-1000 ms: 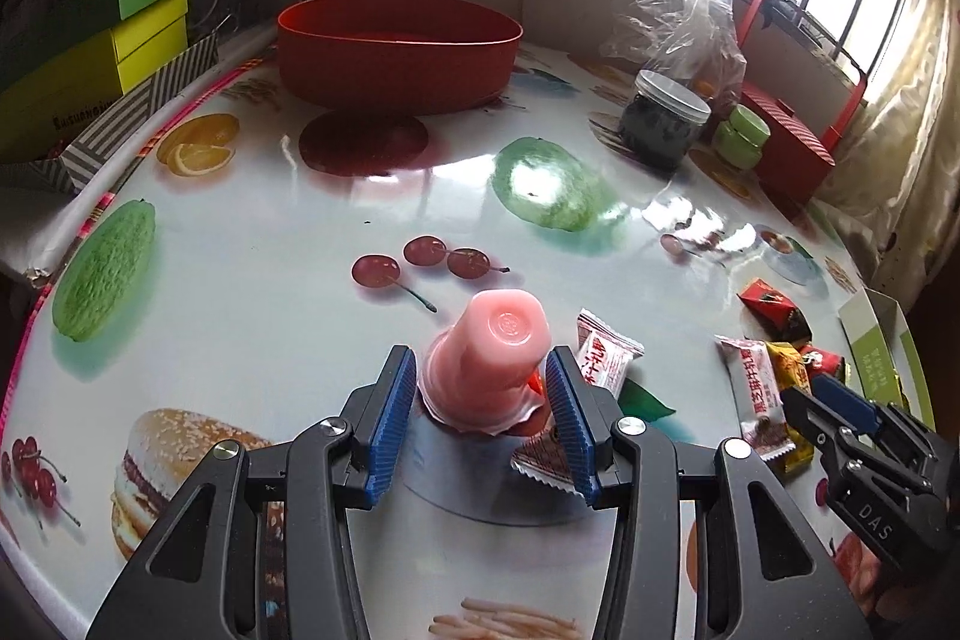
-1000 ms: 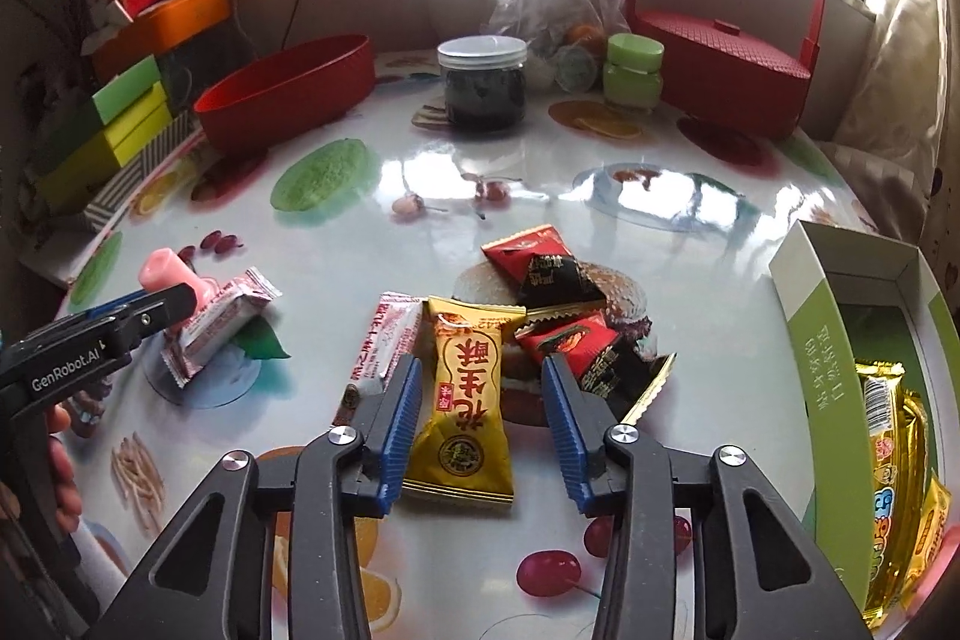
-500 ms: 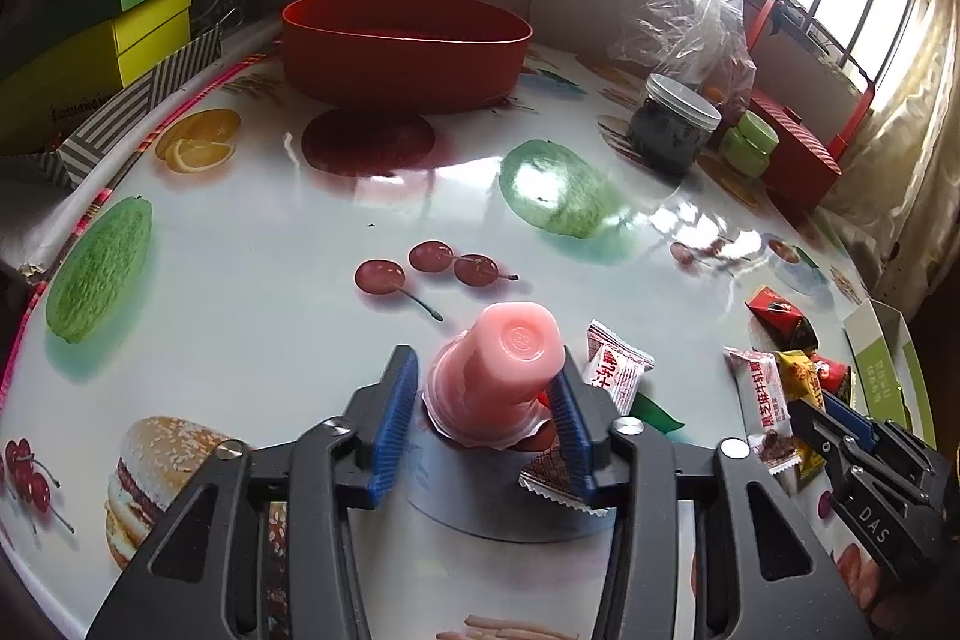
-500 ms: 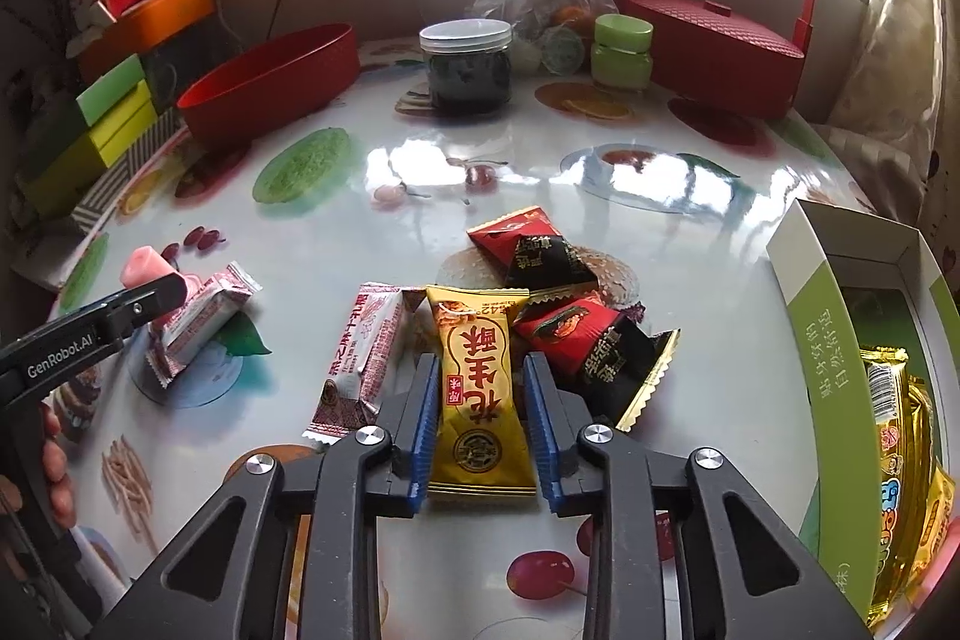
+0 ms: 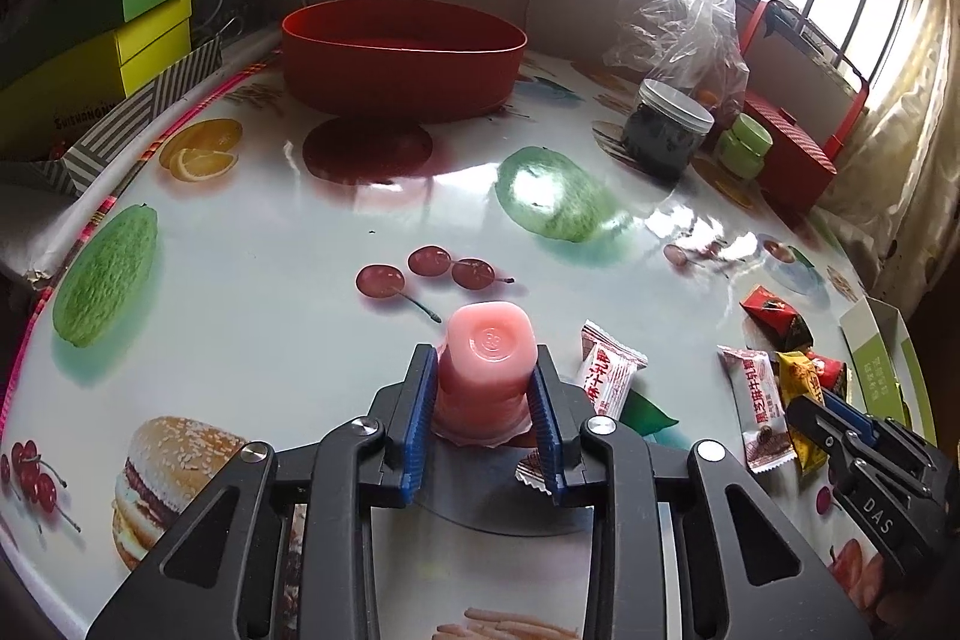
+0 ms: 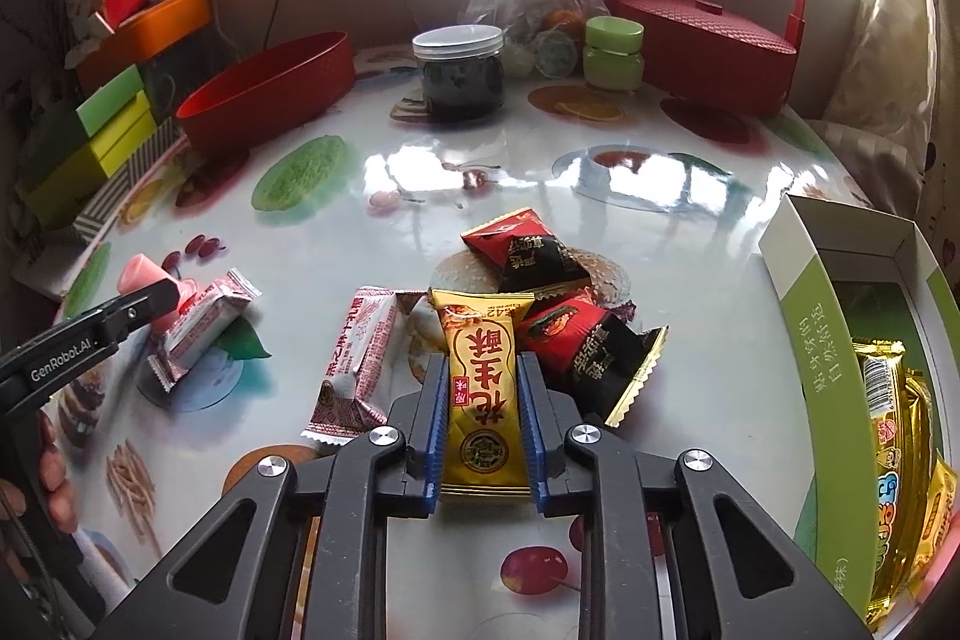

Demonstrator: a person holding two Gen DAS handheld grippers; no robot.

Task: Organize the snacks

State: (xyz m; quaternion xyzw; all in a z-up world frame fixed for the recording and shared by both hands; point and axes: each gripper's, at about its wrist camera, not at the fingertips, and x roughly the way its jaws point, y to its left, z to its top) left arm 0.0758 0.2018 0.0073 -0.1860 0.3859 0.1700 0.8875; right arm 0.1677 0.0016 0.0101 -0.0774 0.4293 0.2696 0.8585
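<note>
While left hand-held gripper (image 5: 483,400) closes on pink jelly cup (image 5: 489,370), cup base hidden, right hand-held gripper (image 6: 483,415) clenches yellow snack packet (image 6: 483,388).

Black left gripper (image 5: 485,421) — blue ribbed pads (image 5: 419,418), silver screws.

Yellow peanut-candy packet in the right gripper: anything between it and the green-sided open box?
Nothing visible. The right gripper clamps the yellow packet; bare tabletop lies toward the green-sided box, red-and-black wrappers just beside.
</note>
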